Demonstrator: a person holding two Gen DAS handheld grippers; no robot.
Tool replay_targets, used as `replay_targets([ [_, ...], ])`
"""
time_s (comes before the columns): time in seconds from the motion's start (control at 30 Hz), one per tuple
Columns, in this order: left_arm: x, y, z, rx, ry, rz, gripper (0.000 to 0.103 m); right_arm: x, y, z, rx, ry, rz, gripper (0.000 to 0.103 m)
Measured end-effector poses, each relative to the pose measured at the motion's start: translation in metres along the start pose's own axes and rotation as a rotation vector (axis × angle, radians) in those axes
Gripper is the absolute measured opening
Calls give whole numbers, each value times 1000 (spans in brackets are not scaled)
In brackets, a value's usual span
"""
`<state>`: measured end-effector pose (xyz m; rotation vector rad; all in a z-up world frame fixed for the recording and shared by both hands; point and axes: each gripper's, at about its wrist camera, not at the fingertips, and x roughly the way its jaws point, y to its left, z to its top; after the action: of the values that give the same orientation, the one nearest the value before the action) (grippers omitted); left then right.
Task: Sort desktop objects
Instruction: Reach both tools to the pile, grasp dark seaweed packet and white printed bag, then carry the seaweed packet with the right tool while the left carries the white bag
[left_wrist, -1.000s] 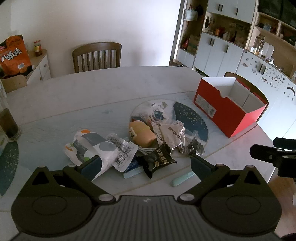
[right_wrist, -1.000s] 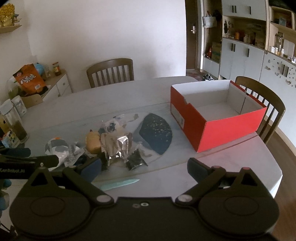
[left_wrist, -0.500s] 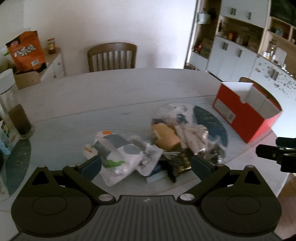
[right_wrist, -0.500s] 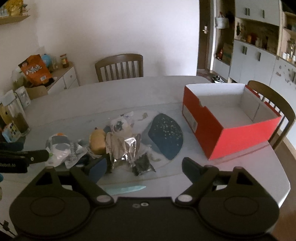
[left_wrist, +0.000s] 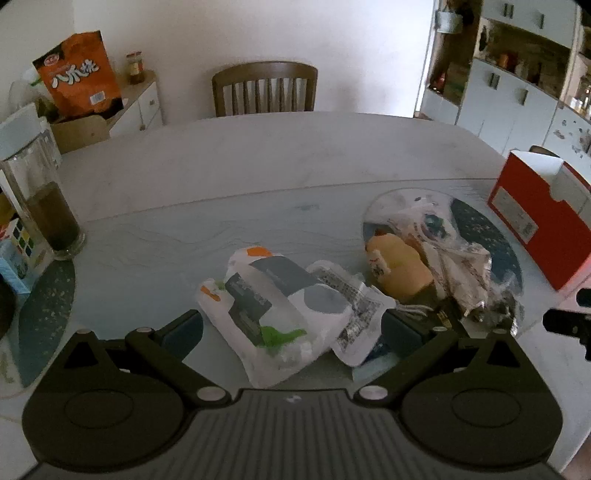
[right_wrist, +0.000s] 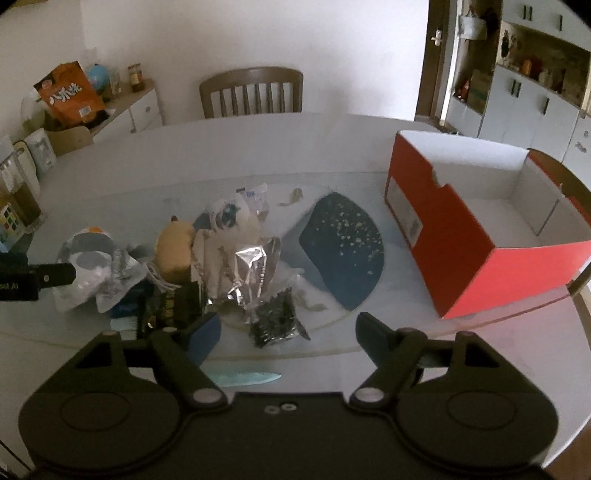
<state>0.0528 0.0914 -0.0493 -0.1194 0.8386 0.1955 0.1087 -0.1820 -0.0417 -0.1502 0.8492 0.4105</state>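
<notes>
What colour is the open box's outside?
Red outside, white inside; the box shows best in the right wrist view.

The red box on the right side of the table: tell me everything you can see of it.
The red box is an open-topped rectangular carton, cardboard by its look, red outside and white inside. A white label sits on its short end wall, whose top edge has a notched cut-out. It stands upright on the table, right of the snack pile and apart from it. As far as its interior shows, it looks empty. A chair back shows behind it. Nothing touches it but the table.
</notes>
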Motion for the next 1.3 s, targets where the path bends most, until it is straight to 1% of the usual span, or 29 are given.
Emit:
replay_targets([
  [0.23, 23, -3, 10, -11, 31, 28, 102, 32, -6, 4, -27, 58, 17, 79],
  [0.33, 32, -4, 12, -23, 45, 39, 102, 43, -5, 4, -44, 80, 35, 78],
  [0.37, 35, -3, 12, -26, 48, 43, 102, 46, -4, 4, -50, 86, 39, 75],
  [0.47, 42, -1, 13, -39, 64, 54, 97, 54, -2, 5, -76, 105, 50, 72],
  [0.63, 51, 3, 13, -72, 86, 66, 91, 64, 0, 6, -100, 127, 67, 64],
  [0.67, 52, 4, 13, -78, 88, 62, 82, 66, 0, 6, -103, 133, 71, 62],
  [0.7, 53, 4, 13, -81, 92, 57, 68, 67, 0, 6, -105, 138, 74, 59],
  [0.83, 55, 5, 13, -90, 108, 72, 58, 69, 1, 8, -116, 143, 87, 51],
  [0.93, 53, 6, 12, -94, 101, 79, 49, 69, 1, 8, -119, 141, 90, 49],
  [1.0, 52, 7, 12, -98, 98, 86, 40, 68, 1, 8, -117, 140, 91, 45],
  [1.03, 51, 8, 11, -102, 100, 82, 38, 67, 1, 8, -115, 139, 91, 44],
  [1.07, 50, 9, 11, -103, 100, 83, 33, 67, 1, 8, -113, 139, 90, 43],
  [1.13, 49, 12, 10, -111, 98, 80, 33, 64, 2, 8, -112, 133, 86, 37],
  [1.3, 41, 16, 7, -119, 78, 82, 27, 57, 0, 8, -101, 121, 74, 33],
])
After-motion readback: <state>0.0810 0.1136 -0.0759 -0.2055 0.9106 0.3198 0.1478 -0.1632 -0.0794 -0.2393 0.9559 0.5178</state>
